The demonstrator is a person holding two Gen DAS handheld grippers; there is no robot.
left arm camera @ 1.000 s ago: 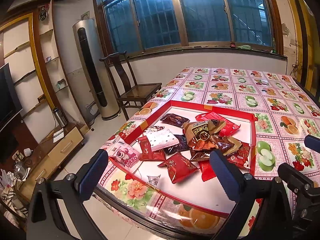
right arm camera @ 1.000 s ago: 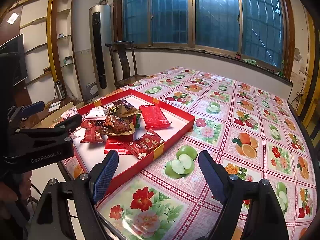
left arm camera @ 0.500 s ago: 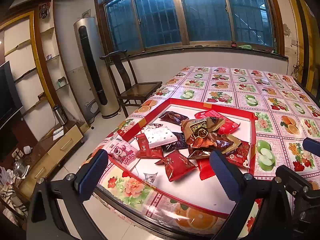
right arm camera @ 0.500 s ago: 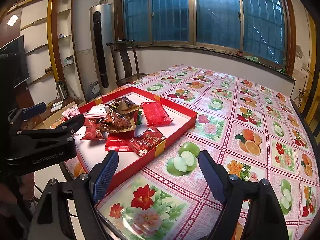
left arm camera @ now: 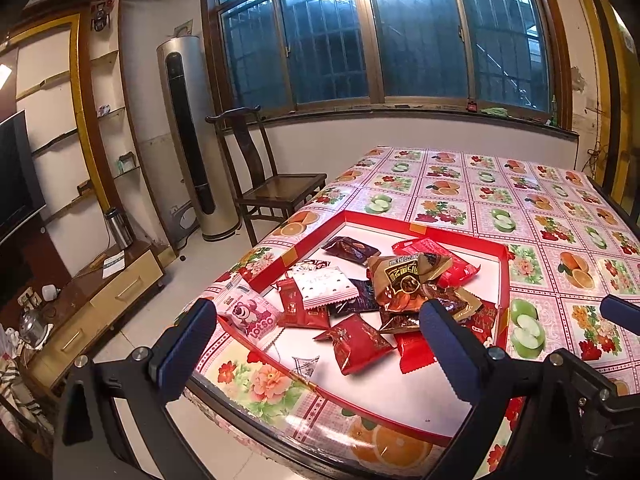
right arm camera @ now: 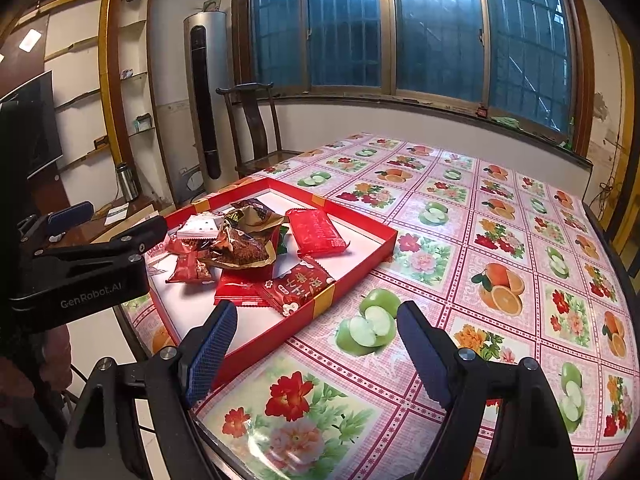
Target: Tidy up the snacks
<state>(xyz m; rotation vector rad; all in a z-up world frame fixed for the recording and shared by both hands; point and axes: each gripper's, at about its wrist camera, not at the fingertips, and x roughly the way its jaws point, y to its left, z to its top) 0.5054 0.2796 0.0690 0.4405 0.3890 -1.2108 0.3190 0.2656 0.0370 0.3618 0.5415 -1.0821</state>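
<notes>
A shallow red tray with a white floor sits on the near left part of the table and holds a heap of snack packets. A pink Lotso packet lies across the tray's left rim. My left gripper is open and empty, held above the tray's near edge. In the right wrist view the tray and its packets lie to the left. My right gripper is open and empty above the tablecloth beside the tray's right corner. The left gripper shows there too.
The table has a pink fruit-and-flower cloth. A dark wooden chair stands at its far left side. A tall air conditioner, wall shelves and a low cabinet line the left wall. Barred windows fill the back wall.
Both grippers have drifted slightly; the tray sits a touch lower and nearer in both views. Both stay open and empty. The packets have not moved.
</notes>
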